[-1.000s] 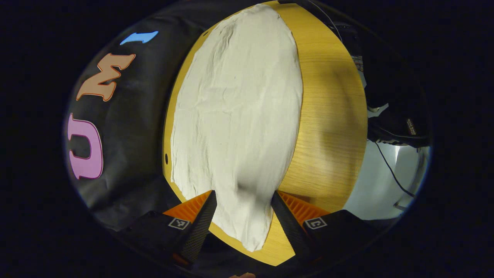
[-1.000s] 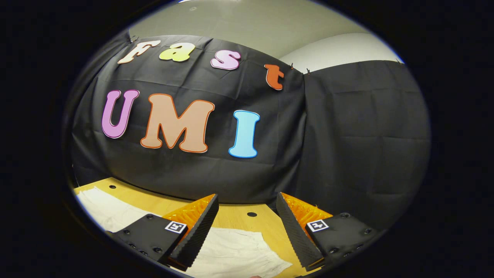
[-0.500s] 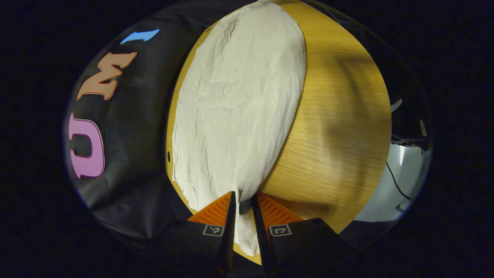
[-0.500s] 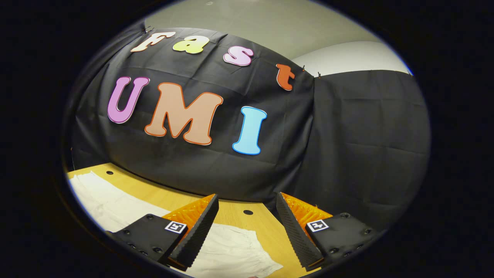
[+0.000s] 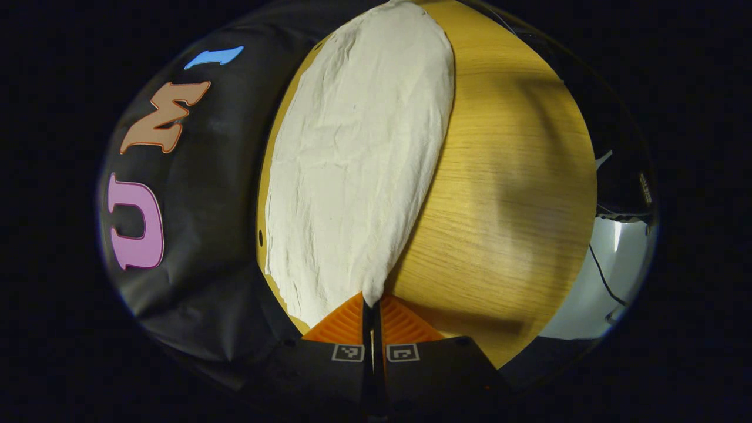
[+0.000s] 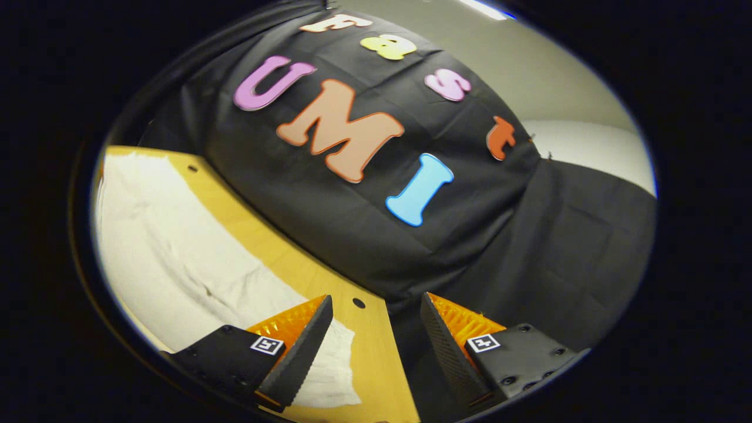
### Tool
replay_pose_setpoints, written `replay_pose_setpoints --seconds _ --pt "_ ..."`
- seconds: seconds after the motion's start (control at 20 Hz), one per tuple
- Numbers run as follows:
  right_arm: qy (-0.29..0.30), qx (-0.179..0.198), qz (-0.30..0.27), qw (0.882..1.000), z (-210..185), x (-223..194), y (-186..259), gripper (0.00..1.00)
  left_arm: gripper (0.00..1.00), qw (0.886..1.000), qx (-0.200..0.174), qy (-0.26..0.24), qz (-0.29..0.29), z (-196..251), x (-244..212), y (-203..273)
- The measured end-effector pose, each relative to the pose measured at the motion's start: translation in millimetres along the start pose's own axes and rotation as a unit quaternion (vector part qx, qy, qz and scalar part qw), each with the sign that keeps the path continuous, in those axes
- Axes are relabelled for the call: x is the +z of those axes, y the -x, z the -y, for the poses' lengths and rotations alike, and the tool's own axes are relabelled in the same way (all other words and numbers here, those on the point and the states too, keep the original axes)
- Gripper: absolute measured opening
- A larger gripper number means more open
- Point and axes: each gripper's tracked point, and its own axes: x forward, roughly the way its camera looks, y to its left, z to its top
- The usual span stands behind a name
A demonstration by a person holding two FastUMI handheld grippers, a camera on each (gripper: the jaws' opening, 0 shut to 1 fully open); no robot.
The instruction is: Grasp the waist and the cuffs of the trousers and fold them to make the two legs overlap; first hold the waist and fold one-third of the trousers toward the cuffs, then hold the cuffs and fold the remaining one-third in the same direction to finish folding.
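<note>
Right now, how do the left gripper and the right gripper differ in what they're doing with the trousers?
The left gripper is shut, pinching an end of the trousers; the right gripper is open and grips nothing. The left one sits at the cloth's edge over the table; the right one hangs above the trousers' other end near the booth wall. Both point along the same pale trousers.

No legible text, brand or number is present apart from the booth wall lettering: each tool carries small square black-and-white fiducial markers (image 5: 348,352) (image 6: 267,345), which are coded patterns and not readable writing.
</note>
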Motion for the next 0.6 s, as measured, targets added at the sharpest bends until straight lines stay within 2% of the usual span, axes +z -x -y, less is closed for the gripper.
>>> replay_pose_setpoints --seconds 0.2,0.35,0.6 --pt "0.099 0.081 -0.027 0.991 -33.1 -56.8 20.6 0.98 0.0 1.0 0.001 -0.005 0.002 -0.1 0.2 -0.2" --pt "0.152 0.145 -0.062 0.976 -59.5 -104.9 32.7 0.98 0.0 1.0 0.005 -0.001 0.002 -0.6 -0.2 -0.2" --pt "0.199 0.203 -0.1 0.954 -80.1 -152.6 42.4 0.98 0.0 1.0 0.016 -0.008 0.0 0.3 -0.4 -0.5"
